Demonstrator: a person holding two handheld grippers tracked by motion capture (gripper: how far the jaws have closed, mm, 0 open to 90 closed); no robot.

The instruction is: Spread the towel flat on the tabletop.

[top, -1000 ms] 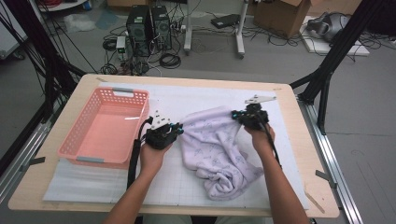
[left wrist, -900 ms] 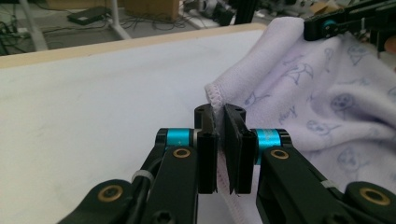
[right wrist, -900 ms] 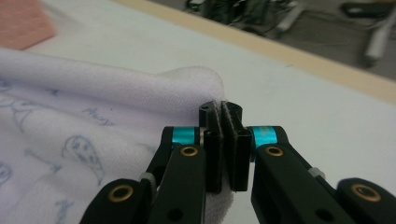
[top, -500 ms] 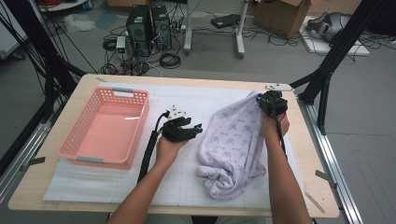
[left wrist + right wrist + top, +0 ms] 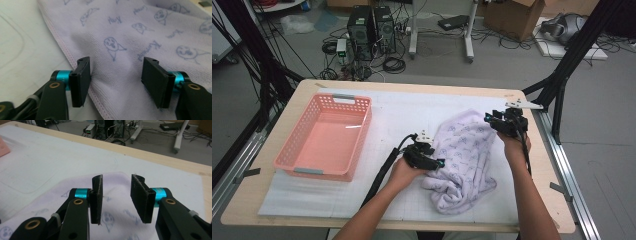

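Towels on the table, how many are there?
1. A single lavender towel with printed doodles lies crumpled on the white mat, right of the pink basket, between the two grippers. Its folds could hide something smaller underneath.

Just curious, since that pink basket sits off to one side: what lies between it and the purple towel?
In the high view, only bare white mat lies between the pink basket and the lavender towel.
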